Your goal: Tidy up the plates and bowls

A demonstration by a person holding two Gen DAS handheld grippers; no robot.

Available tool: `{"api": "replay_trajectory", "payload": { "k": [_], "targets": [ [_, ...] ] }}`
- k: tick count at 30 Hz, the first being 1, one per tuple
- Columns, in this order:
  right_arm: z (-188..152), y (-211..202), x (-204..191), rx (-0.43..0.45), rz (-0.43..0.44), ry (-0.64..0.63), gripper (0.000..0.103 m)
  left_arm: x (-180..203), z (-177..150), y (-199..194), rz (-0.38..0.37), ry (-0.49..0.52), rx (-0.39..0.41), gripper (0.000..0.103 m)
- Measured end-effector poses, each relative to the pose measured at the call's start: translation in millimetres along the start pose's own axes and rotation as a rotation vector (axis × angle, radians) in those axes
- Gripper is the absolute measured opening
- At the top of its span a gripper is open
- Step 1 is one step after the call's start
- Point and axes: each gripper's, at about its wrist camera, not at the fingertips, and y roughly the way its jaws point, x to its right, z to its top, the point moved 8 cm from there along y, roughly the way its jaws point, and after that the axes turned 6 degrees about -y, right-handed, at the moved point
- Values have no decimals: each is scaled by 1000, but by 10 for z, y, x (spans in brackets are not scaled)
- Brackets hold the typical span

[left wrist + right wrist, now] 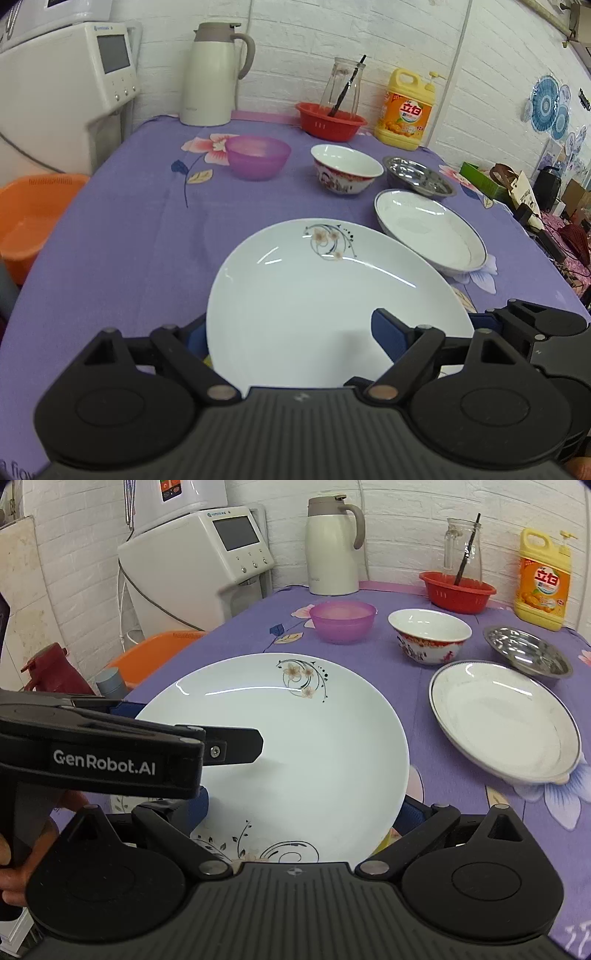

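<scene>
A large white plate with a flower print (pixel 314 295) (pixel 295 746) is held above a second flower-print plate (pixel 258 849) whose near rim shows beneath it. My left gripper (pixel 295 332) (pixel 192 731) is shut on the large plate's rim, one finger (pixel 388 332) over it and one under. My right gripper (pixel 303 812) stands open with its fingers on either side of the stacked plates' near rim. A blue-rimmed white plate (pixel 430 230) (pixel 506 720), a steel dish (pixel 419 177) (pixel 528 655), a red-patterned bowl (pixel 347 168) (pixel 430 635) and a purple bowl (pixel 258 155) (pixel 343 620) sit on the purple tablecloth (pixel 129 240) beyond.
A thermos jug (pixel 214 74) (pixel 332 542), a red basket (pixel 330 120) (pixel 458 590) with a glass jar, and a yellow detergent bottle (pixel 406 107) (pixel 543 579) line the back wall. A white appliance (pixel 66 81) (pixel 199 561) and an orange basin (pixel 29 218) stand left of the table.
</scene>
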Motion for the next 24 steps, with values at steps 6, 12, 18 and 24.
{"api": "replay_trajectory", "payload": {
  "k": [6, 12, 18, 24],
  "targets": [
    [-186, -37, -42, 6, -39, 1, 103, -31, -166, 142, 8, -31, -24, 85],
    [-233, 97, 8, -9, -45, -18, 103, -82, -147, 189, 63, -5, 42, 90],
    [-139, -124, 178, 81, -104, 1, 103, -103, 88, -75, 87, -7, 153, 95],
    [-76, -345, 440, 142, -103, 100, 103, 27, 280, -110, 26, -71, 156, 96]
  ]
}}
